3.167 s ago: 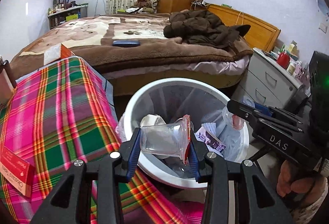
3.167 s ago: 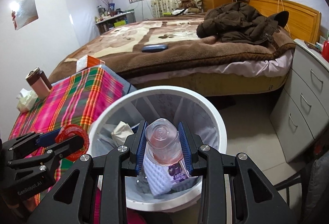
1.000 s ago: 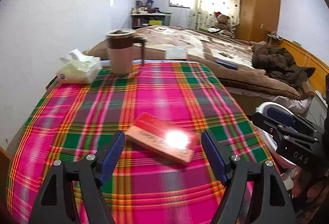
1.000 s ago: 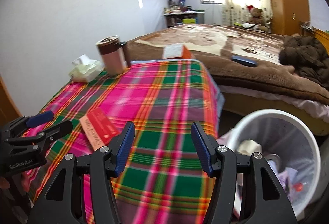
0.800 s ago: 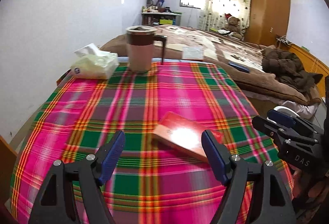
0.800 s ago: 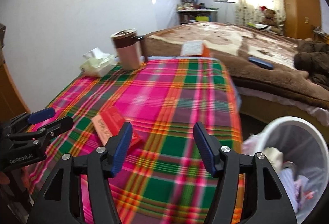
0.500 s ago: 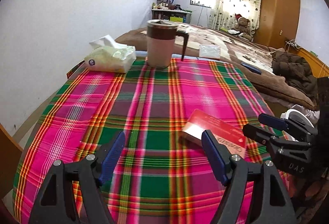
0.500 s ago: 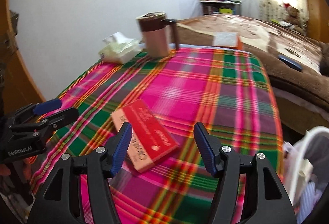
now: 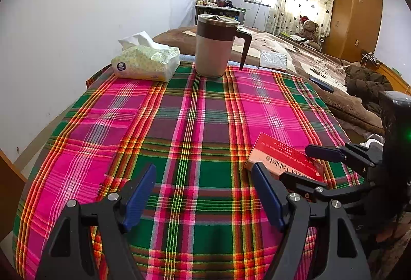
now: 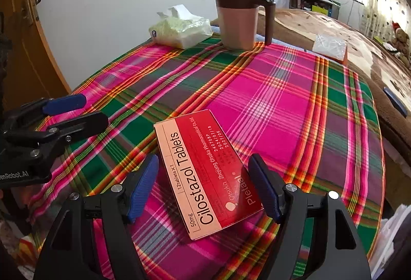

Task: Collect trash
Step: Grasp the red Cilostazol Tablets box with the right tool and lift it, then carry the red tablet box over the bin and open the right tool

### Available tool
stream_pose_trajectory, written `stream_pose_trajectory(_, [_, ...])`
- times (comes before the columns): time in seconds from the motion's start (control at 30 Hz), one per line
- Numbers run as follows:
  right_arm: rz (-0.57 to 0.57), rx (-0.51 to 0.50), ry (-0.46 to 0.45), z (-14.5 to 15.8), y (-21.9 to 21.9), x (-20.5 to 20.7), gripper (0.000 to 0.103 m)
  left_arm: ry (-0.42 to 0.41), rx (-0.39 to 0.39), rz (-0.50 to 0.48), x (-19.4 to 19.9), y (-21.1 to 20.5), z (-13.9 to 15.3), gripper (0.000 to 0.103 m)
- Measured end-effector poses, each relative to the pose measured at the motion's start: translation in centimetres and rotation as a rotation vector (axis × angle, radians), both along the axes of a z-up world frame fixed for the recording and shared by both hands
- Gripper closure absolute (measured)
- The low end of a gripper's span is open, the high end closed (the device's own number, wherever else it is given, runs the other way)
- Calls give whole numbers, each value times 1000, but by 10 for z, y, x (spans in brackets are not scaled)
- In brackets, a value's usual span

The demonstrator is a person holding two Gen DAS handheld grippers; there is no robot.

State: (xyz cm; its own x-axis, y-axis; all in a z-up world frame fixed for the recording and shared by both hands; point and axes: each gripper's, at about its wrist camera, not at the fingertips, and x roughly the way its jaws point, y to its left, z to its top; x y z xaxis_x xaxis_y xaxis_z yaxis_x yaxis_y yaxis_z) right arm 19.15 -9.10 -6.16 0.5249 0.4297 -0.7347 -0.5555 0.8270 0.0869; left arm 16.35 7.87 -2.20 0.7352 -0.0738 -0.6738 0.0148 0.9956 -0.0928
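A flat red tablet box (image 10: 205, 172) lies on the plaid tablecloth (image 10: 282, 105). My right gripper (image 10: 203, 160) hovers low over its near end, jaws opening. The box sits between the blue pads (image 10: 143, 185), which do not press on it. In the left wrist view the same box (image 9: 280, 156) lies at the right, with the right gripper (image 9: 295, 164) straddling it. My left gripper (image 9: 204, 168) stands open and empty above bare cloth, left of the box. It also shows at the left edge of the right wrist view, the left gripper (image 10: 93, 110) clear of the box.
At the table's far edge stand a lidded mug (image 9: 214, 49) and a tissue pack (image 9: 146, 61). A small white packet (image 9: 272, 59) lies behind the mug. The bed (image 9: 334, 69) runs along the right. A bit of the white bin's rim (image 9: 371, 137) shows behind the right gripper.
The cup and bottle held over the bin are gone from both grippers. Both swung left over the table. The right gripper came down over the red box and its jaws widened.
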Motion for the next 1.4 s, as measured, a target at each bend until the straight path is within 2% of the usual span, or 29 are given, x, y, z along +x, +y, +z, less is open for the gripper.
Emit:
stream_pose_trajectory(0.3, [26,-72,40,-10,9,9,27,10,-11,1,3,2,-2,25])
stream_pose_trajectory(0.5, [-3,-93,39,-11,8,9,27,16,-9,-4,4,0,-2,25])
stream_pose_trajectory(0.73, [-85,-31,57,-9,-11,8,31,17,-5,-22,3,-10,-2,25])
stream_pose_trajectory(1.03, [-189,39,11,4,-40,-6,34,11,3,-65,-1,-32,1,25])
stream_pose_trajectory(1.4, [-336,45,-53,24,-89,-38,34,-16,6,-163,-12,-75,13,25])
